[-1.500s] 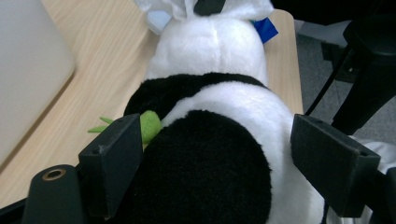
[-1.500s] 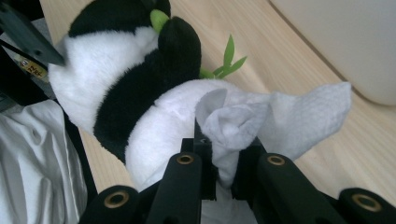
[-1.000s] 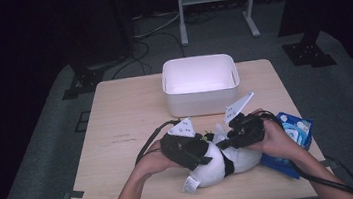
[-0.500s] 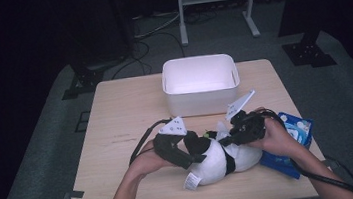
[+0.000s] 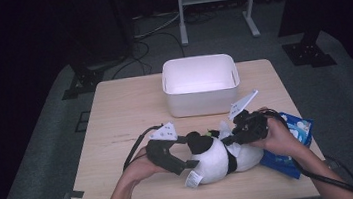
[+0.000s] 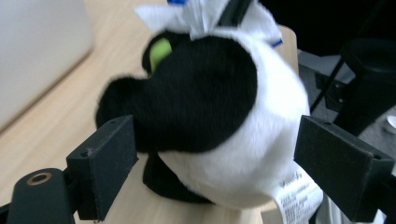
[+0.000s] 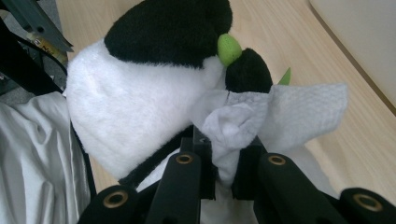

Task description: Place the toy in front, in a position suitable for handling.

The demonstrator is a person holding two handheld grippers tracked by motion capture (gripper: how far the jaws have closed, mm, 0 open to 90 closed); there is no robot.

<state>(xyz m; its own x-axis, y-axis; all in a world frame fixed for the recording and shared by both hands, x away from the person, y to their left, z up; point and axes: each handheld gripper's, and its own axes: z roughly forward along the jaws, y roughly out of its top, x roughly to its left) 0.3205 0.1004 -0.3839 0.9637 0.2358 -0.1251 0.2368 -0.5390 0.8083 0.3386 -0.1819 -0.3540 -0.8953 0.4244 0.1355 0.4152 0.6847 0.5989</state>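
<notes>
White bin [image 5: 201, 84] stands behind panda toy [image 5: 220, 157], blue packet [image 5: 291, 154] beside it.

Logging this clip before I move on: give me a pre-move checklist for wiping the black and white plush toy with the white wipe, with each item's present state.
1. Right gripper shut on the white paper wipe: ok.
2. Wipe touching the black and white plush panda toy: ok; its folds lie against the plush in the right gripper view.
3. Left gripper bracing the toy: not ok; jaws stand open either side of it with gaps.
4. Toy resting on the light wooden table: ok.
5. White plastic bin apart from the toy: ok.
6. Blue wipe packet under the person's right hand, whether sealed: cannot tell.
</notes>
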